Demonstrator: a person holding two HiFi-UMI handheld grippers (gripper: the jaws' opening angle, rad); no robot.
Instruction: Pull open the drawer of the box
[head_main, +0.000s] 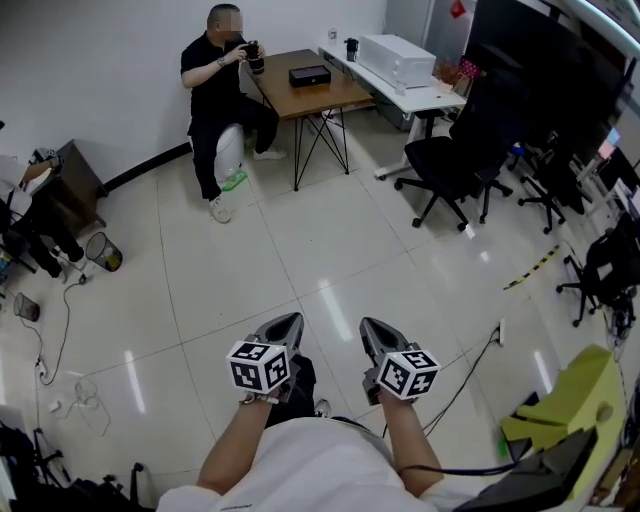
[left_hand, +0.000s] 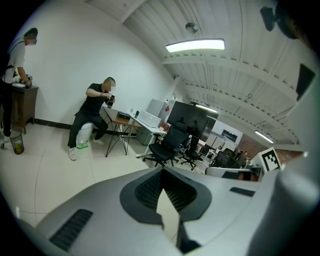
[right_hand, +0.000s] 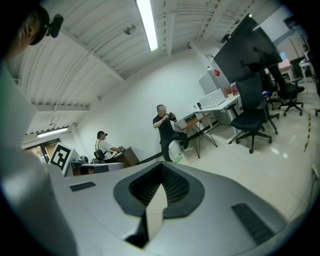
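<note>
Small black box (head_main: 309, 75) on the far wooden table (head_main: 335, 97), well apart from my grippers, left gripper (head_main: 290, 322) and right gripper (head_main: 369, 327) near, side by side above the tiled floor (head_main: 300, 240), both claws narrowed tip to tip, holding nothing, seated person (head_main: 222, 95) left of the table

A glossy white tiled floor (head_main: 300, 250) carries a brown wooden table on black wire legs (head_main: 322, 98), a long white desk (head_main: 425, 100), a black swivel office chair (head_main: 455, 165) and a wire-mesh wastebasket (head_main: 104, 252). A flat black box (head_main: 309, 75) lies on the table, a white rectangular case (head_main: 396, 58) on the desk.
</note>
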